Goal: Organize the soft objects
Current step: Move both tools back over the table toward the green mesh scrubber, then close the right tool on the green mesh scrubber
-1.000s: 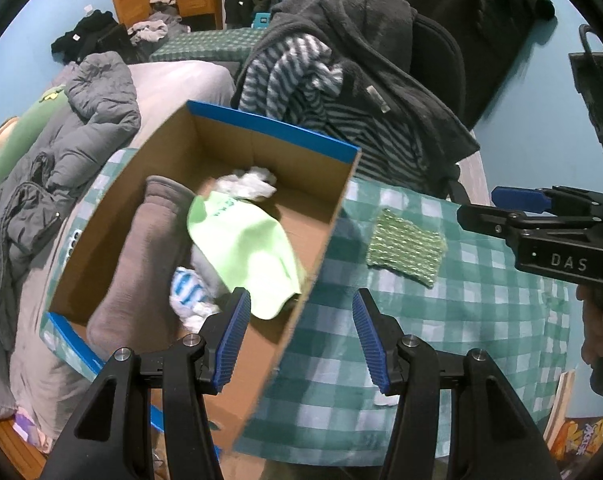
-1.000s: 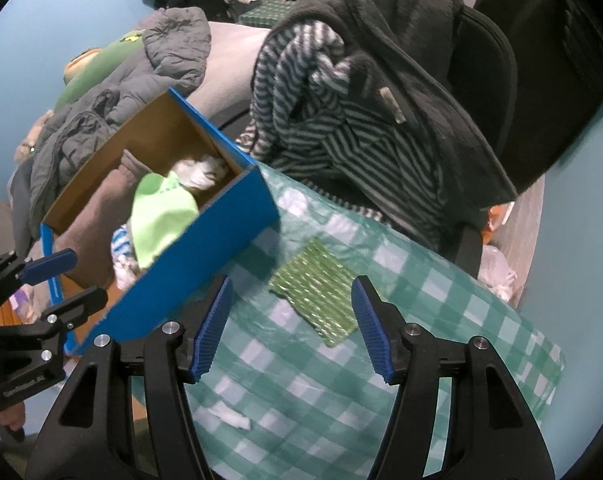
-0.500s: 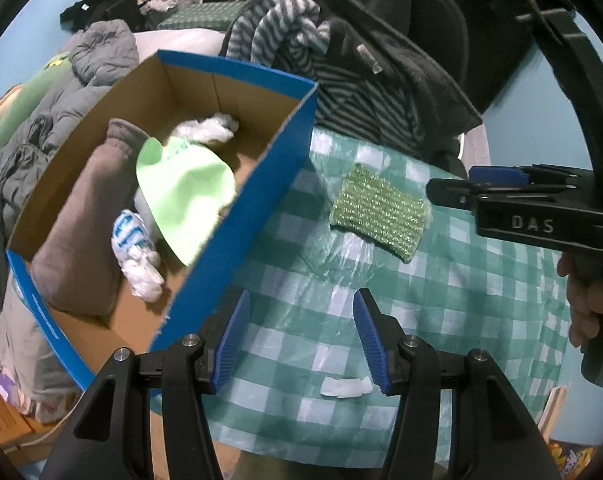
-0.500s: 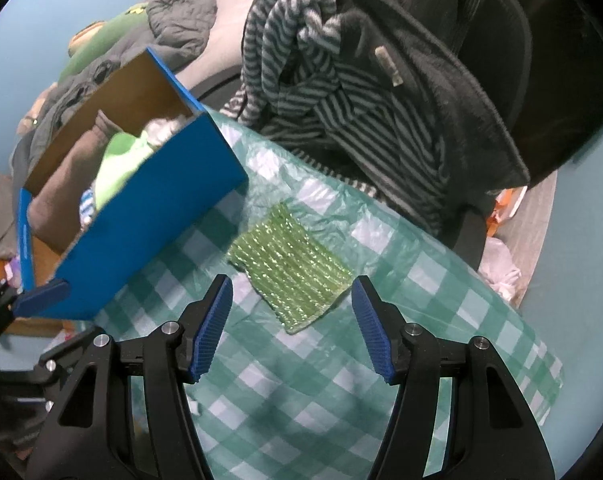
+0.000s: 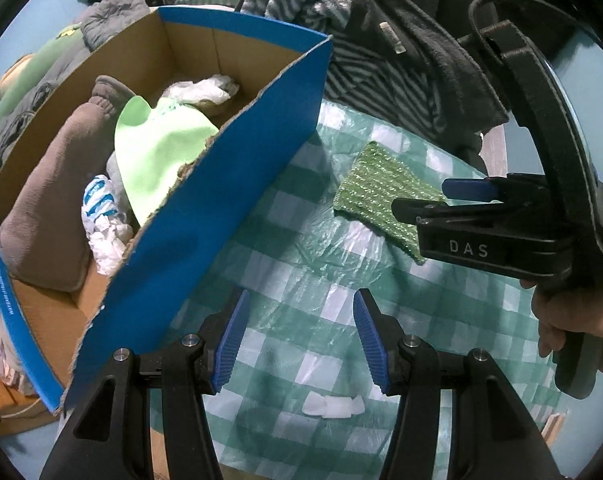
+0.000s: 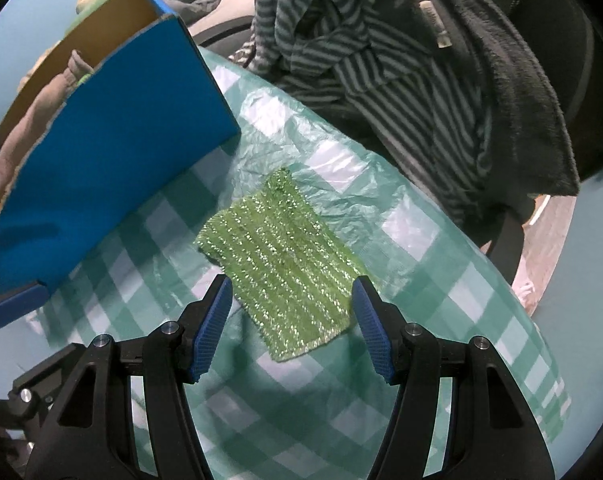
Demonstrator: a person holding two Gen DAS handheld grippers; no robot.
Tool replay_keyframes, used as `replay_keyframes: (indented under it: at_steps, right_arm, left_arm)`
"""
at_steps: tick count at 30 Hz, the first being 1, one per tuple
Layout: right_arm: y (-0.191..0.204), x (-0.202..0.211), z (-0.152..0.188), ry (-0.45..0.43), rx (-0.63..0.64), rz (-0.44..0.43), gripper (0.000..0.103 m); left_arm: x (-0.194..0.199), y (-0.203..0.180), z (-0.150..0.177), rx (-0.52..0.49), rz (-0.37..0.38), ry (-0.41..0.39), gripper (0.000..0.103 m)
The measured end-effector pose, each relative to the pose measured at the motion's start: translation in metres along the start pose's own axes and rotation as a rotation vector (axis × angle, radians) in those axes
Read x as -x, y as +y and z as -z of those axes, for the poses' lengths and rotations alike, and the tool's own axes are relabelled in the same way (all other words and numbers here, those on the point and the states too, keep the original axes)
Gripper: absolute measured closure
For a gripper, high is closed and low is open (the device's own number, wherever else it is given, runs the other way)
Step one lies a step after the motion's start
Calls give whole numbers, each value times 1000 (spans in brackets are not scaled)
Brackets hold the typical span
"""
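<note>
Both sets of fingers gape, nothing btwn pads. R gripper (image 6: 291, 322) hangs over the green sparkly cloth (image 6: 283, 258) flat on the checked tablecloth (image 6: 441, 320); L gripper (image 5: 299, 340) sits near the blue box (image 5: 221, 208), cloth well ahead-right.
</note>
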State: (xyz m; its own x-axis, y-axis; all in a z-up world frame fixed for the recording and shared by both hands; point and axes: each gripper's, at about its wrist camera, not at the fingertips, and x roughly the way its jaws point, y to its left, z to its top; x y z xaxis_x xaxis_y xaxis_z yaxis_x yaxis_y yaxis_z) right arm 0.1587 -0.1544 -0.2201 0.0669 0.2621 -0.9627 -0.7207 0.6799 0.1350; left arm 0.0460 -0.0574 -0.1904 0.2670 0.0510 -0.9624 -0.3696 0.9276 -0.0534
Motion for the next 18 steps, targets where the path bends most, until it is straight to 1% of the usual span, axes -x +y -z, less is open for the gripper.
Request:
replay_keyframes:
  at_steps: [10,12,14,15,17,18]
  right_arm:
    - [1,-18,-1,38,21,6,41]
    - [4,-20,0,37,39,21,41]
    - [6,-22,1,39,64,45,46]
    - [8,-22,2,38,82,70,52]
    - [8,-21,5,37,88,76,58]
    - [7,-20,6,36,85,79,66]
  left_arm:
    - [-21,3,-8,-2,-5,19,48]
    - [-22,2,-10,-5,-5,21,48]
    - [-22,3,-10,-8,-1,26,48]
    - [-22,3,-10,-10,3,28,48]
    - [-22,2,-11,-17,6,34,48]
    - [-21,2,-10,-22,10,35,48]
